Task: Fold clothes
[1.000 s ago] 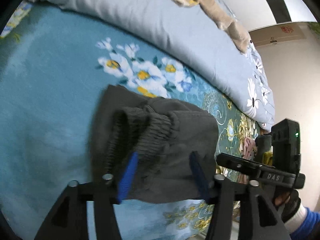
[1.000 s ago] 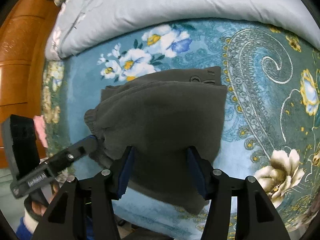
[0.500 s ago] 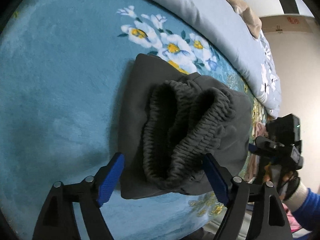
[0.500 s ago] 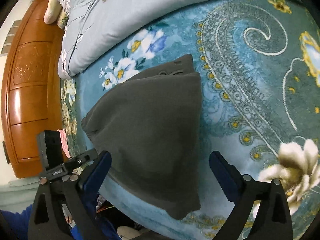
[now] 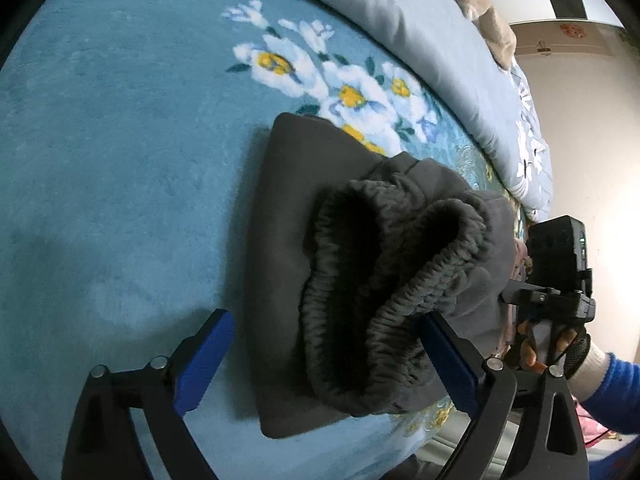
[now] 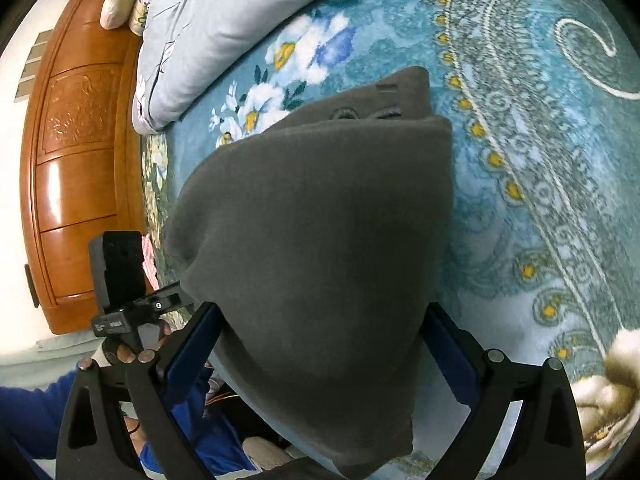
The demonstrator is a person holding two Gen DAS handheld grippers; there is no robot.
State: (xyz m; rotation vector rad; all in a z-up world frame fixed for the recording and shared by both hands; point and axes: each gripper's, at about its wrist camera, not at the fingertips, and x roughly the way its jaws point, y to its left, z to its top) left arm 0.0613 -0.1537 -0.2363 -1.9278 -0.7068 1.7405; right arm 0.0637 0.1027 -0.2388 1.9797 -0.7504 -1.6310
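Observation:
A folded dark grey garment [image 5: 360,264] lies on the blue floral bedspread [image 5: 120,160]; its ribbed cuffs [image 5: 400,272] face the left wrist camera. My left gripper [image 5: 328,356] is open, its blue-padded fingers [image 5: 204,356] spread on either side of the garment's near end, not clamping it. In the right wrist view the same garment [image 6: 320,220] fills the middle. My right gripper [image 6: 320,352] is open, its jaws wide on both sides of the near edge. Each gripper shows in the other's view: the right one [image 5: 560,280] and the left one [image 6: 124,292].
A light grey-blue quilt [image 5: 400,20] is bunched along the far side of the bed, with a beige cloth [image 5: 492,28] on it. A wooden headboard [image 6: 72,160] stands at the left in the right wrist view. The bed's front edge is near both grippers.
Both grippers opened wide, letting go of the garment, and drew back slightly. The garment stays folded on the bedspread.

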